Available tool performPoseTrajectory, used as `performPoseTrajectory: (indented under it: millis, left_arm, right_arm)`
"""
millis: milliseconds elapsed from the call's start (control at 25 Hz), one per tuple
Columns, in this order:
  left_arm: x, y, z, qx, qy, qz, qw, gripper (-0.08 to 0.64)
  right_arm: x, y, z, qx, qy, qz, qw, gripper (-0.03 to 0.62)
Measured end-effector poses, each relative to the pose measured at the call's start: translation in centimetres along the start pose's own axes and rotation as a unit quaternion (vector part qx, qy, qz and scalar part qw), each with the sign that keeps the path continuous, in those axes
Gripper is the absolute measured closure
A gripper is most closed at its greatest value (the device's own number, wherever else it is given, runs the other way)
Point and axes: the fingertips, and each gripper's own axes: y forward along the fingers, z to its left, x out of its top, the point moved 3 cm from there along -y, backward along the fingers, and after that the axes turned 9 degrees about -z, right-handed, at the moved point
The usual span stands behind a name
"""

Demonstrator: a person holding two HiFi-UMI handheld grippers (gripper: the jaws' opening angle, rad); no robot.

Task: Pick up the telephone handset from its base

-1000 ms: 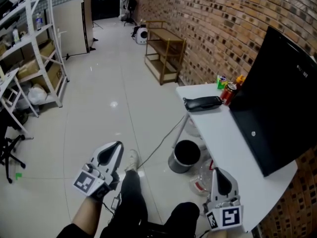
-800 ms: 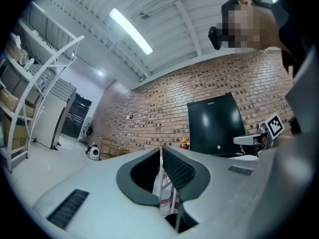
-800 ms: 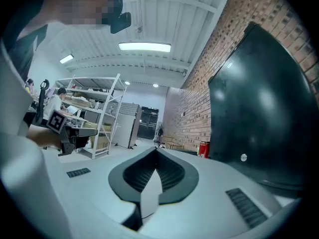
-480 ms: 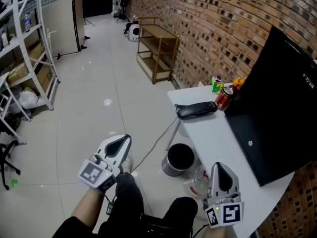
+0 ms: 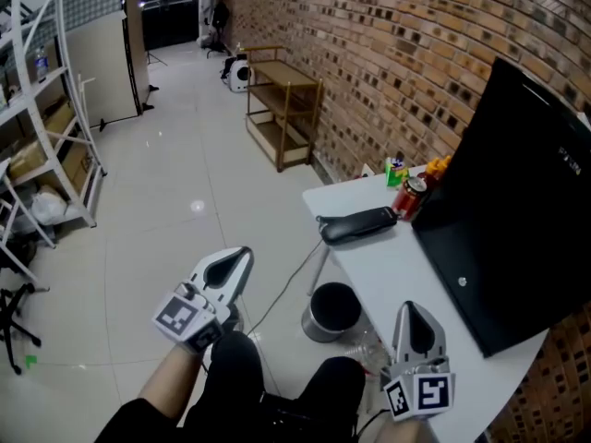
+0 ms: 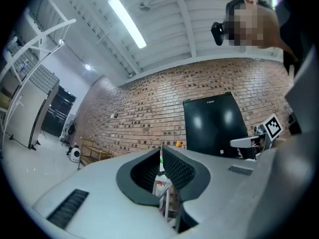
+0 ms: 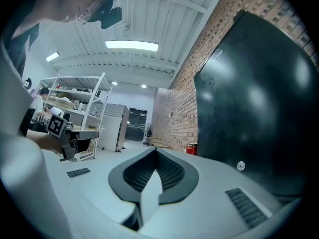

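Observation:
The black telephone (image 5: 358, 225), handset lying on its base, sits near the far end of a white table (image 5: 406, 275) in the head view. My left gripper (image 5: 241, 255) is held over the floor, well short and left of the phone, jaws shut with nothing between them (image 6: 162, 152). Low at the table's near edge is my right gripper (image 5: 410, 310), also shut and empty (image 7: 156, 152), pointing along the table beside the monitor. The phone does not show clearly in either gripper view.
A large black monitor (image 5: 517, 210) fills the table's right side. A red can (image 5: 407, 197) and small bottles stand just behind the phone. A dark bin (image 5: 332, 310) sits on the floor under the table. A wooden shelf (image 5: 282, 109) lines the brick wall; metal racks (image 5: 46, 109) stand left.
Both grippers have moved forward and slightly up toward the table, the left one also drifting right. The table and phone have slid left and lower in the head view. Jaws stayed shut.

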Motion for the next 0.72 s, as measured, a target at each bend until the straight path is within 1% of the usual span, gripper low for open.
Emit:
performPoseTrajectory:
  millis: [120, 400, 520, 720]
  left_arm:
    - [0.3, 0.8, 0.1, -0.015, 0.008, -0.002, 0.9999, 0.540]
    - [0.3, 2.2, 0.8, -0.041, 0.012, 0.000, 0.9991, 0.540]
    - [0.3, 2.9, 1.3, -0.044, 0.010, -0.007, 0.9990, 0.540]
    - [-0.1, 4.3, 1.7, -0.053, -0.002, -0.009, 0.9985, 0.540]
  right_arm:
    - [0.2, 0.5, -0.6, -0.017, 0.001, -0.005, 1.000, 0.583]
    - [0.1, 0.8, -1.6, -0.053, 0.010, -0.017, 0.998, 0.581]
    - [-0.1, 0.7, -2.0, -0.061, 0.017, -0.019, 0.998, 0.582]
    - [0.4, 0.1, -2.6, -0.077, 0.008, -0.020, 0.997, 0.583]
